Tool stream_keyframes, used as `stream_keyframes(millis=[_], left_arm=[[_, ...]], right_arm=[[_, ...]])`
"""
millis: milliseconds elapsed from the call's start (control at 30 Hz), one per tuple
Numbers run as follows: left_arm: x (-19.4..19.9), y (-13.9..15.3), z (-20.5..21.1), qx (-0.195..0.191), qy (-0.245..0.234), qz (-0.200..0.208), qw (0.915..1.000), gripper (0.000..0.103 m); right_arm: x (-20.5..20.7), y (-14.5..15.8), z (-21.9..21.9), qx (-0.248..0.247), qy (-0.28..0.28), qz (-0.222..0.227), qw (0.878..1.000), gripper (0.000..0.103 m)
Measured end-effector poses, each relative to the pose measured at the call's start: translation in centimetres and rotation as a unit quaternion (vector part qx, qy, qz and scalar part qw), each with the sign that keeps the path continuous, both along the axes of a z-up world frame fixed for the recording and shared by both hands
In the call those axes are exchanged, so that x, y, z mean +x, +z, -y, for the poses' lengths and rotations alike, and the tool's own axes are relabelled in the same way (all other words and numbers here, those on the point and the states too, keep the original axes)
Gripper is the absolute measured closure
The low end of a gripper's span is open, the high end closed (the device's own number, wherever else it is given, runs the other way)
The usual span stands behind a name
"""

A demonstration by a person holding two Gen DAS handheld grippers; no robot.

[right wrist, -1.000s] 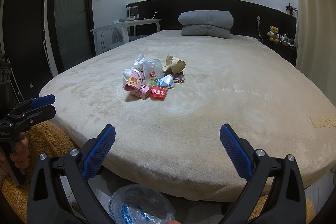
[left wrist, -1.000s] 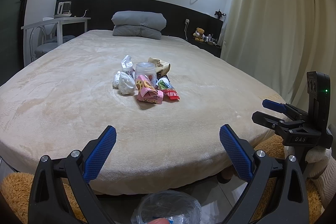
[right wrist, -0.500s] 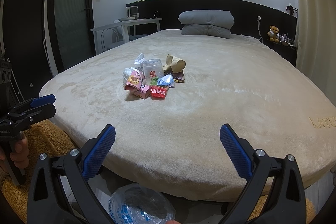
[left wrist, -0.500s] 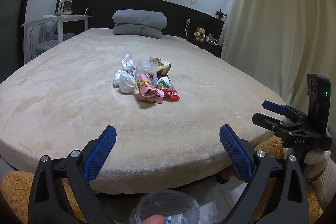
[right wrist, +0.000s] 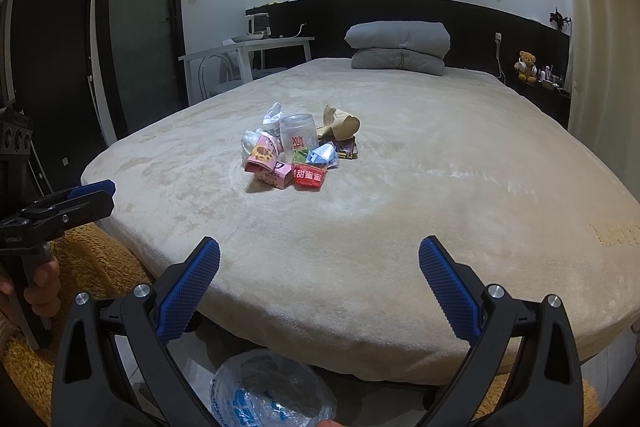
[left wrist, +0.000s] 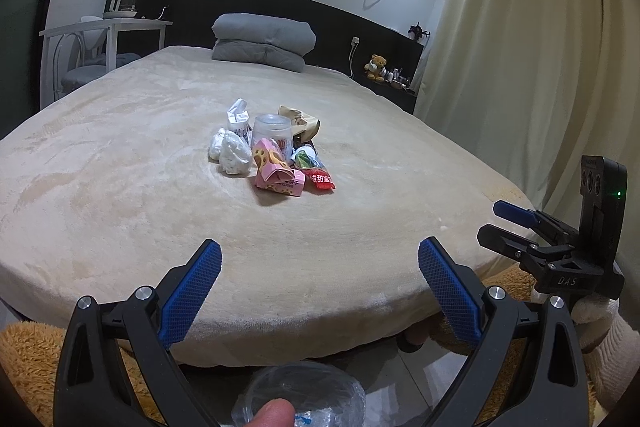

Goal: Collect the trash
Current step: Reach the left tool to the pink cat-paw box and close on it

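Standing plastic cup (left wrist: 272, 134) among wrappers (left wrist: 297, 174)

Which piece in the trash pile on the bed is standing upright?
The translucent plastic cup with red print, in the pile's middle; it alone stands upright, while the wrappers, pink carton and brown paper bag lie crumpled around it.

the bed (left wrist: 120, 187) wears a matt, plush beige fleece, faintly brushed. on it, the cup (left wrist: 273, 131) is cloudy plastic, the pink box (left wrist: 276, 175) printed card, the red wrapper (left wrist: 320, 181) glossy foil, the tissues (left wrist: 234, 157) crumpled paper. the left gripper (left wrist: 320, 283) has matt black plastic arms, blue knurled rubber pads (left wrist: 192, 291) and bright metal screws. a crinkly clear plastic bag (right wrist: 272, 391) shines below
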State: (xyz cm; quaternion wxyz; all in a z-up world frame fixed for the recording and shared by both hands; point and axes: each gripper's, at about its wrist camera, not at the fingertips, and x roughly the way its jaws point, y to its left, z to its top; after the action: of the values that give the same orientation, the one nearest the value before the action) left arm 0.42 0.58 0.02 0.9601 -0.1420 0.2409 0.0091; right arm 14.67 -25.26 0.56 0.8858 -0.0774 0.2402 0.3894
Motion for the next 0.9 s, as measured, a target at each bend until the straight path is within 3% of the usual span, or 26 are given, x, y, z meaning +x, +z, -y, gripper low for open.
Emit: stream_keyframes(millis=[400, 600, 900], left_arm=[[1.7, -0.1, -1.7, -0.056, 0.001, -0.014, 0.9983, 0.006], [4.5, -0.2, -2.9, -0.074, -0.004, -0.044, 0.9962, 0.007], [10.1, -1.0, -6.4, -0.14, -0.001, -0.084, 0.9866, 0.007]], right_arm=[[1.1, 1.1, 1.1, 0.04, -0.004, -0.036, 0.999, 0.004], [2.3, 1.8, 1.2, 0.053, 0.001, -0.054, 0.997, 0.004], [6.5, 1.9, -0.2, 0.039, -0.006, -0.098, 0.994, 0.004]])
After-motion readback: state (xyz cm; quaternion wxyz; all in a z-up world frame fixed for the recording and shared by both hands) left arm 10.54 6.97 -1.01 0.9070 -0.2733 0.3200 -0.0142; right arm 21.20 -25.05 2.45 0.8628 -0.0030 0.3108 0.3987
